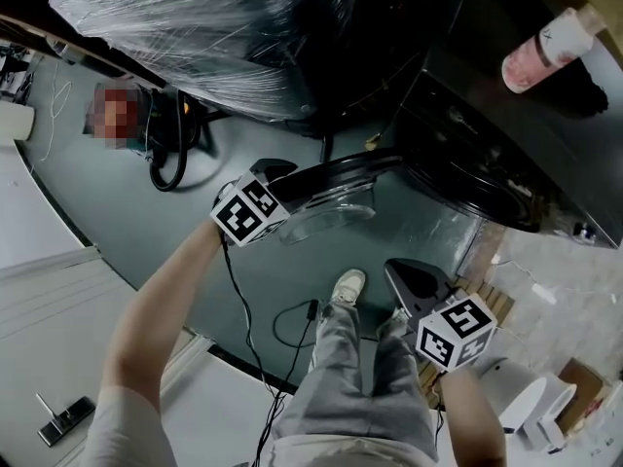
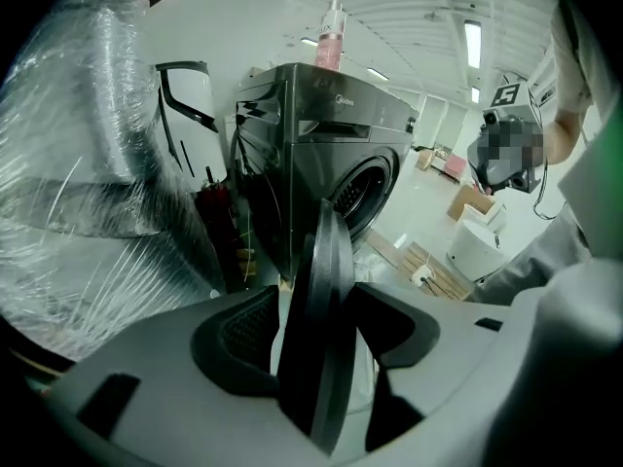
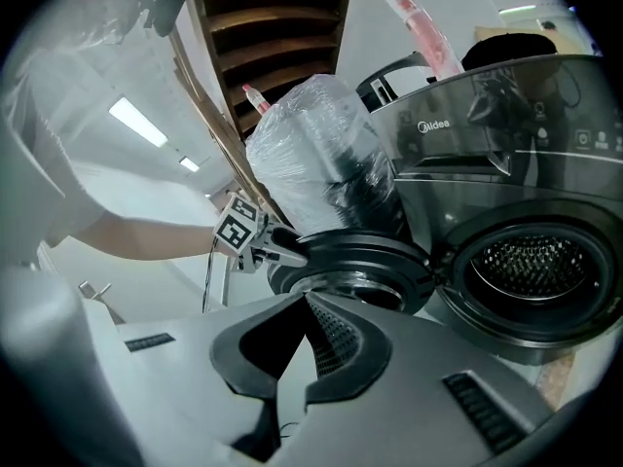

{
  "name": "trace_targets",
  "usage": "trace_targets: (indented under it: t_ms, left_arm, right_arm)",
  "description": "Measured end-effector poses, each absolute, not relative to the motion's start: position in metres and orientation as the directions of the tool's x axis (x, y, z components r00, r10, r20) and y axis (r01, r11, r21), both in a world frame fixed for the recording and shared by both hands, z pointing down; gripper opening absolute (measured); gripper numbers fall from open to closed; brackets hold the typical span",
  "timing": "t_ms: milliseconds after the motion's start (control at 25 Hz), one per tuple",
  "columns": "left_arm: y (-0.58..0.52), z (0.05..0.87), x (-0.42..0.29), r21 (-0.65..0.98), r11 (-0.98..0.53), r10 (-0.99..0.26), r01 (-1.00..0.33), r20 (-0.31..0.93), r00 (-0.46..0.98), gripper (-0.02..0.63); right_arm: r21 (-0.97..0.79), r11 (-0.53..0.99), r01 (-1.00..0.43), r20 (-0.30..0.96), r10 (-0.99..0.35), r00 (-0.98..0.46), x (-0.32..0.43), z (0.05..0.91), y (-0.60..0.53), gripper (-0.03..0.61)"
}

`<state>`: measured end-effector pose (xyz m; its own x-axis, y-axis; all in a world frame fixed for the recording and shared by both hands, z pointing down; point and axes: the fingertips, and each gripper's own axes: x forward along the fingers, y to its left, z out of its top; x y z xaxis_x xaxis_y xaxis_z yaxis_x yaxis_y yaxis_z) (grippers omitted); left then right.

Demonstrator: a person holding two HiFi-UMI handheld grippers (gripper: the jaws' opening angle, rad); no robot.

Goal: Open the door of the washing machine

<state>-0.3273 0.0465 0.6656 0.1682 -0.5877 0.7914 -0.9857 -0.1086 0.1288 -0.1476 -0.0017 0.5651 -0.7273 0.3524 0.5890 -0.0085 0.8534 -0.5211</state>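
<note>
Left jaws straddle door (image 2: 326, 329) — swung out, edge upright.

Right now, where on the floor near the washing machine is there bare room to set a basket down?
The bare floor left of the open door, below the wrapped bundle, is free. So is the patch between door and shoe. It is crowded around the cable and by the box at lower right.

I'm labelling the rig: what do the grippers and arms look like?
The left gripper and right gripper are light grey with dark textured jaws and a black-and-white marker cube each. A black cable runs from the left. The sleeve is short and white.
</note>
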Motion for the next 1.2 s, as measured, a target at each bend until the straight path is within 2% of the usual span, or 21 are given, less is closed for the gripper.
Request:
trace_targets:
  t_ms: [440,720,880,1200]
  left_arm:
    - [0.039,0.668,-0.352,0.120,-0.178,-0.541,-0.977,0.817,0.199,0.273]
    - [0.041,0.661,-0.355,0.059,-0.162,-0.504,-0.985,0.853,0.134,0.278]
    - [0.043,0.643,-0.356,0.043,-0.114,-0.533,-0.993,0.841,0.097,0.276]
    - [0.029,0.548,-0.336,0.025,-0.035,-0.664,-0.999,0.746,0.042,0.268]
  right_arm:
    - [-0.523,0.852,-0.023,0.590,0.343,-0.731,-0.164,0.568,-0.001,0.023]
    - [-0.521,0.854,0.007,0.580,0.359,-0.731,-0.173,0.561,-0.002,0.023]
    - [-0.509,0.861,0.015,0.572,0.351,-0.741,-0.176,0.546,-0.012,0.023]
    - [-0.471,0.881,0.040,0.539,0.323,-0.778,-0.171,0.487,-0.036,0.023]
